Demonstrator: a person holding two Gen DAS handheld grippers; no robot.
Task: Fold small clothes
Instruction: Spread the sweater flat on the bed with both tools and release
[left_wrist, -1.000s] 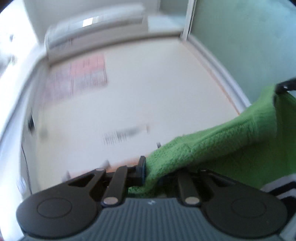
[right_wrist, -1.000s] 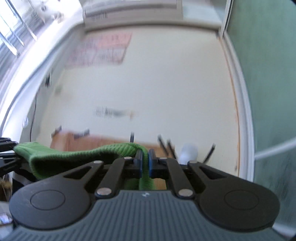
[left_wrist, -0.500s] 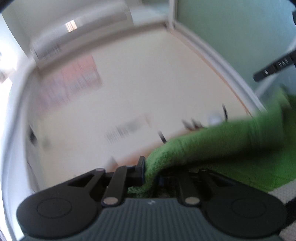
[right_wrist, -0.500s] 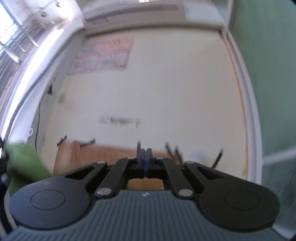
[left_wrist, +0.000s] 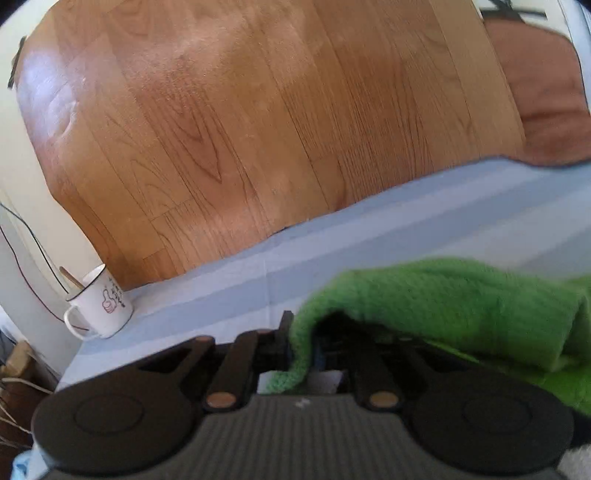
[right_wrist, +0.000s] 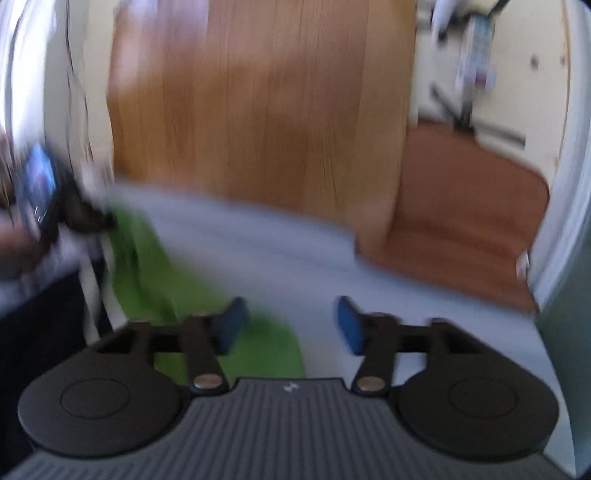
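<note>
Two grippers recorded over a pale blue-grey sheet (left_wrist: 388, 236), wooden floor (left_wrist: 258, 110) beyond. Left gripper (left_wrist: 301, 339): jaws clamped on an edge of the green knitted garment (left_wrist: 461, 302), cloth bunched between the fingers and trailing off to the right across the sheet. Right gripper (right_wrist: 290, 325): jaws had just been opening, blue pads (right_wrist: 349, 326) well apart, nothing between them; green cloth lay beneath its left finger, reaching to the other gripper at far left. White enamel mug (left_wrist: 101, 304), upright, at the sheet's left edge. Right view blurred.
</note>
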